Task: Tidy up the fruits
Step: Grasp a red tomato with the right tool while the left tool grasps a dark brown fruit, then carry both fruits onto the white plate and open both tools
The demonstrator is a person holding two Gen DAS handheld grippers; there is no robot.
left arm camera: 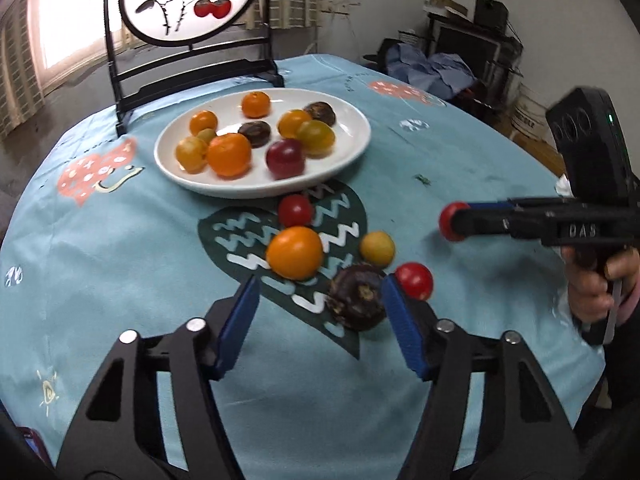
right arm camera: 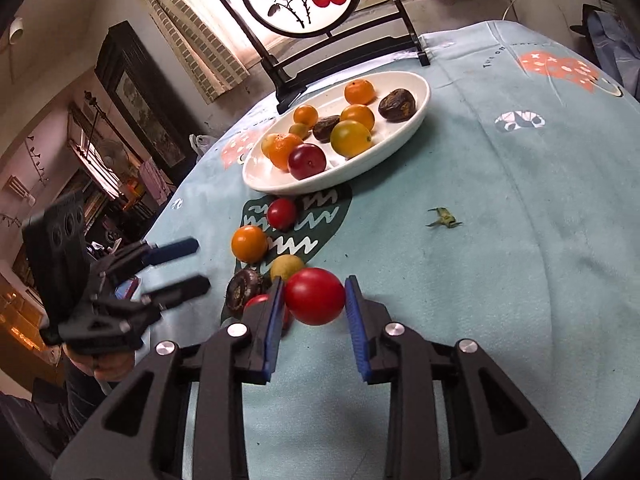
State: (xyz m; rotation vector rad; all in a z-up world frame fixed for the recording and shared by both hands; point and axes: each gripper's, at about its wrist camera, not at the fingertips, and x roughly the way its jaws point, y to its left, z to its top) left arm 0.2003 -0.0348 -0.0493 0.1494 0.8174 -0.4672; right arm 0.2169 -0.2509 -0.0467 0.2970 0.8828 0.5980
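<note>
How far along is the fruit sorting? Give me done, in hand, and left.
Done: about nine fruits already sit in the white plate. In hand: the right gripper is shut on a red tomato, held above the tablecloth. Left: the left gripper is open near the dark fruit; the orange, yellow fruit and two more red tomatoes remain loose.

Your left gripper (left arm camera: 320, 300) is black, with blue ribbed pads and silver screws. Your right gripper (right arm camera: 314, 300) matches; its side reads "DAS".
</note>
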